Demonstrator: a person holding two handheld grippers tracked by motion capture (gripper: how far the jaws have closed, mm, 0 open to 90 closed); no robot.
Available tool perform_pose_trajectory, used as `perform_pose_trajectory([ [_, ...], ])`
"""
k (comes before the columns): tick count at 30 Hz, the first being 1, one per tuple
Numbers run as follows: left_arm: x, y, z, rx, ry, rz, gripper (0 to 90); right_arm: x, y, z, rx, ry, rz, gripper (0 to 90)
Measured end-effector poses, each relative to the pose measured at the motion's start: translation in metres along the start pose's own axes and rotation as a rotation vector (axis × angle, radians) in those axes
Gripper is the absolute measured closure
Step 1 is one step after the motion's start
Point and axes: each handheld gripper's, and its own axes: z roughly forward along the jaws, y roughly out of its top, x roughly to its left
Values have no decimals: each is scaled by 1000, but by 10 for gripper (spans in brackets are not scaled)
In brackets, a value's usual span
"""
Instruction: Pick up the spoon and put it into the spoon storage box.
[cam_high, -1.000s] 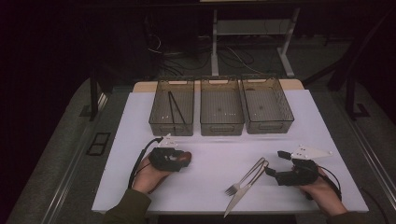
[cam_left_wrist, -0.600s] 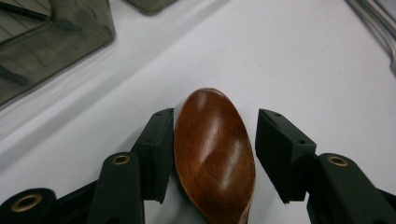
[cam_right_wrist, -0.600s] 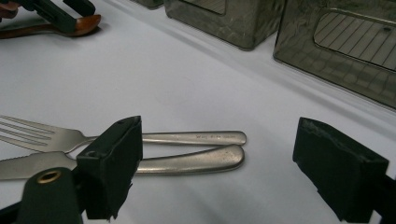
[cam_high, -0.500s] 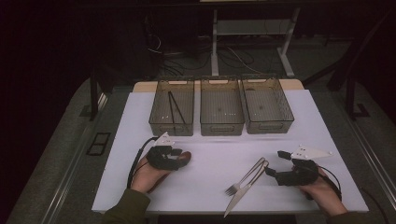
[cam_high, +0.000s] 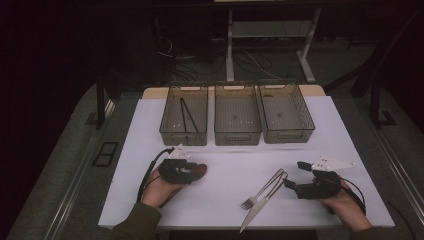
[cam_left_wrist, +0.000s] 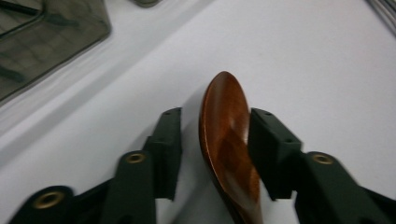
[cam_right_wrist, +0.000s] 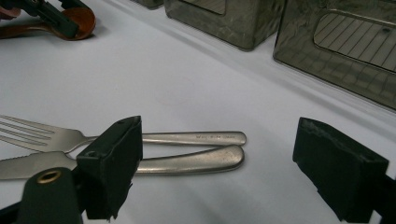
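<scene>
Your left gripper (cam_left_wrist: 212, 154) has just been closing on the wooden spoon (cam_left_wrist: 229, 144) lying on the table (cam_high: 225, 190), right pad touching, left pad just apart; finish the squeeze before lifting, while your right gripper (cam_right_wrist: 217, 163) waits wide open beside the fork (cam_right_wrist: 140, 136) and knife (cam_right_wrist: 187, 161).

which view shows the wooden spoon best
The left gripper view: the wooden spoon stands close up on edge between the left gripper jaws. The high view shows a small brown bowl; the right gripper view shows it far off in a corner.
</scene>
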Motion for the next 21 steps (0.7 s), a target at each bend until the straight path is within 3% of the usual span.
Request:
perform_pose_trajectory([
  [3, -2, 0, 1, -2, -26, -17, 659, 0, 0, 0, 0, 0, 0, 151],
  [7, -4, 1, 2, 5, -52, -10, 744, 0, 0, 0, -1, 1, -2, 151],
  [21, -6, 8, 0, 26, -52, -31, 800, 0, 0, 0, -1, 2, -1, 151],
])
